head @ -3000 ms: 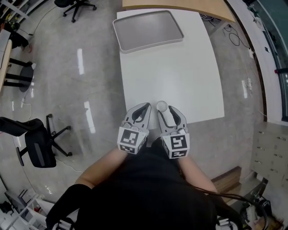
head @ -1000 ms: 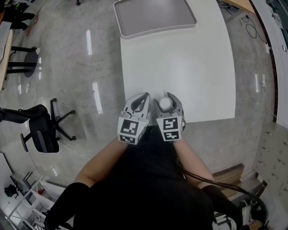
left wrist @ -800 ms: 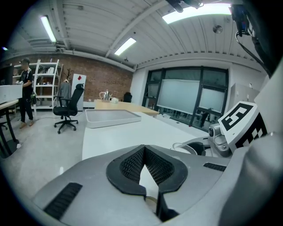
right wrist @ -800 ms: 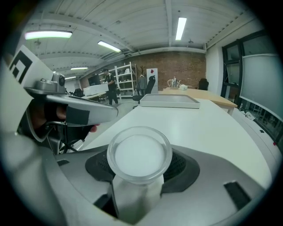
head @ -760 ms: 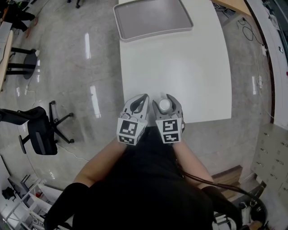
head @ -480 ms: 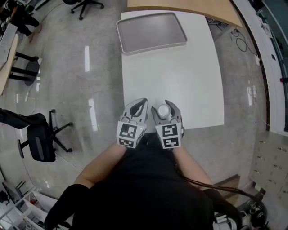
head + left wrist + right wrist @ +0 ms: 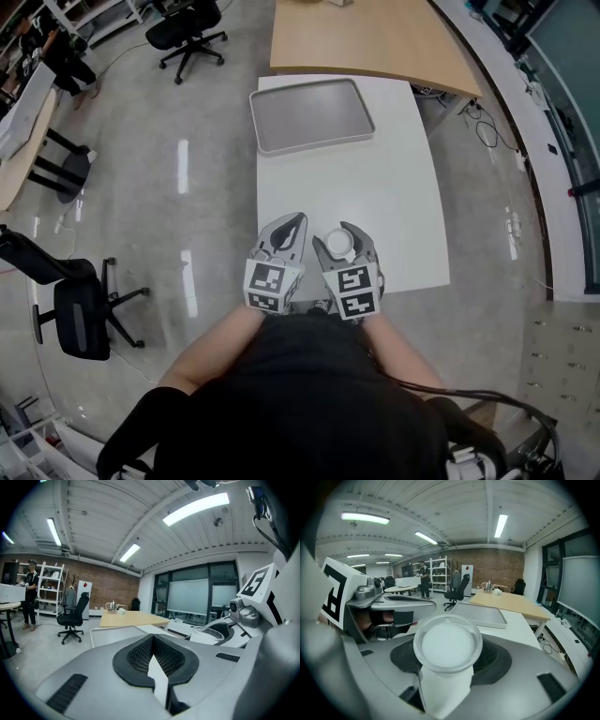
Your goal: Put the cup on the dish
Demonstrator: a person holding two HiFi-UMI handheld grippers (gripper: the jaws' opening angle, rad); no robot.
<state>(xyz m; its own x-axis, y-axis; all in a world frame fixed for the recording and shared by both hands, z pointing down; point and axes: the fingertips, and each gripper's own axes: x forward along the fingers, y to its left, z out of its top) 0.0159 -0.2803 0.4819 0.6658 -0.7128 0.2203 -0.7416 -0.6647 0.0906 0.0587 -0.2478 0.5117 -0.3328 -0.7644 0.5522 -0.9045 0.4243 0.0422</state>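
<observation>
Head view: right gripper [image 7: 339, 239] grips cup [image 7: 338, 245] upright.

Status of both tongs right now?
Left tongs: closed, empty.
Right tongs: closed on the clear cup.

The white table [image 7: 375, 211] bears a grey dish [image 7: 312, 115] at its far end.

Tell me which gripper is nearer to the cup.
Right. The right gripper has the cup clamped between its jaws; the left gripper sits left of the cup, jaws shut and empty.
</observation>
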